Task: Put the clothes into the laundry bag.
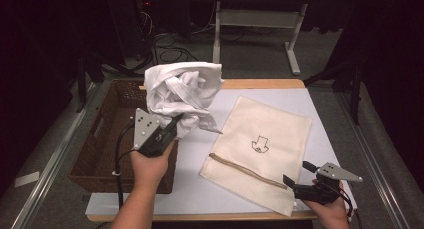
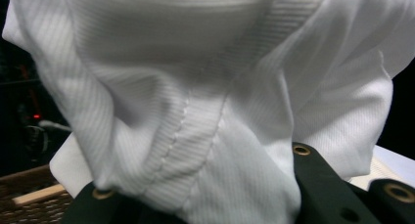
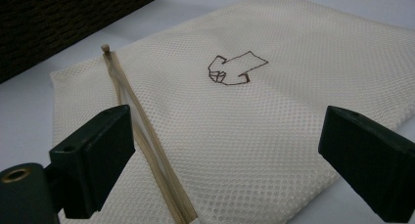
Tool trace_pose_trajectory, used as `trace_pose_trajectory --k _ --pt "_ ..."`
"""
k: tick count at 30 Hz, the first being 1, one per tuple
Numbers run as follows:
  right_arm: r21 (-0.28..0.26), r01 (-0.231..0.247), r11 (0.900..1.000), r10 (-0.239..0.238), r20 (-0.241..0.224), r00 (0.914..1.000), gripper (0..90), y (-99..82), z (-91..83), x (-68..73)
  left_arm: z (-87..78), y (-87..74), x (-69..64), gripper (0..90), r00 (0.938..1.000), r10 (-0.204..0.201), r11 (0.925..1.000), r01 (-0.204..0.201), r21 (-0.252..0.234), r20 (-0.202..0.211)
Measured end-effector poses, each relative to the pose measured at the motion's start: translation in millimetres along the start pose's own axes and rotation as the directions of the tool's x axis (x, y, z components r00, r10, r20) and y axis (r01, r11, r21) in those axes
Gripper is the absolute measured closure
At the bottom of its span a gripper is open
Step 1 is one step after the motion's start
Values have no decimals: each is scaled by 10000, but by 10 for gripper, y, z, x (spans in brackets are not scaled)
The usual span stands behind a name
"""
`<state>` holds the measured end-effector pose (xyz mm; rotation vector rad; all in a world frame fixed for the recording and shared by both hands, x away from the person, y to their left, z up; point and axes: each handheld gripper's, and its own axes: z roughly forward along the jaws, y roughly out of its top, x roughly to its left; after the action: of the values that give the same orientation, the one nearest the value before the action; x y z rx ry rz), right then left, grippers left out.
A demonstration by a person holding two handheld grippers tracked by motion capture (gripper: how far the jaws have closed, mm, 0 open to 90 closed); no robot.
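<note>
A bunched white ribbed garment (image 1: 182,91) hangs in the air over the right rim of the wicker basket (image 1: 100,154), with my left gripper (image 1: 172,125) shut on its lower part. In the left gripper view the white garment (image 2: 210,97) spills over both black jaws. A cream mesh laundry bag (image 1: 262,146) with a tan zipper (image 1: 247,171) and a small arrow drawing lies flat on the white table. My right gripper (image 1: 297,173) stands open at the bag's near right corner; in the right gripper view the mesh bag (image 3: 235,121) lies between its spread jaws without touching them.
The dark wicker basket stands at the table's left. The white table top (image 1: 197,189) has a wooden edge at the front and back. Table legs and cables stand on the dark floor behind.
</note>
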<state>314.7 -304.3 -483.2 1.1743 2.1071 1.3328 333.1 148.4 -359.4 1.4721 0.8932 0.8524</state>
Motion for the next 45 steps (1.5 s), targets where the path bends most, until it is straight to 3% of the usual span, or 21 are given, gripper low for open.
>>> trace_pose_trajectory --k 9,17,25,29,32,38,40,42,43,45 --pt "-49 72 10000 -72 -88 9999 117 -2 0 17 8 -200 -393 760 9955 155 9995 -178 242 930" --pt "-73 148 9999 -148 -76 9999 141 -3 -3 31 14 -441 -599 759 9895 -61 9975 -42 712 1441" --pt "-133 326 9994 -330 -263 9991 226 -13 0 55 -225 -659 -680 757 9856 75 9903 -308 1357 1691" --pt "-104 501 9987 -504 -287 9983 325 -24 21 78 -293 -809 -656 757 9853 -148 9903 -90 1384 1703" --pt "19 608 9981 -607 -173 9980 428 -22 31 117 -320 -883 -622 757 9817 -535 9903 287 1356 1830" --pt "698 599 9958 -583 -251 9980 510 11 169 166 -314 -895 -603 754 9815 -512 9908 268 1325 1846" --pt "991 830 9916 -815 -188 9965 531 7 232 205 -313 -905 -593 754 9812 -619 9897 367 1382 1827" --pt "1624 1197 9794 -1182 -189 9928 577 -22 312 250 -319 -907 -591 754 9809 -650 9895 396 1388 1832" --pt "1624 1197 9794 -1182 -189 9928 577 -22 312 250 -321 -905 -589 754 9812 -600 9899 349 1373 1835" --pt "2102 1388 9678 -1377 -199 9903 610 -42 363 260 -324 -902 -586 753 9817 -574 9902 329 1354 1814"
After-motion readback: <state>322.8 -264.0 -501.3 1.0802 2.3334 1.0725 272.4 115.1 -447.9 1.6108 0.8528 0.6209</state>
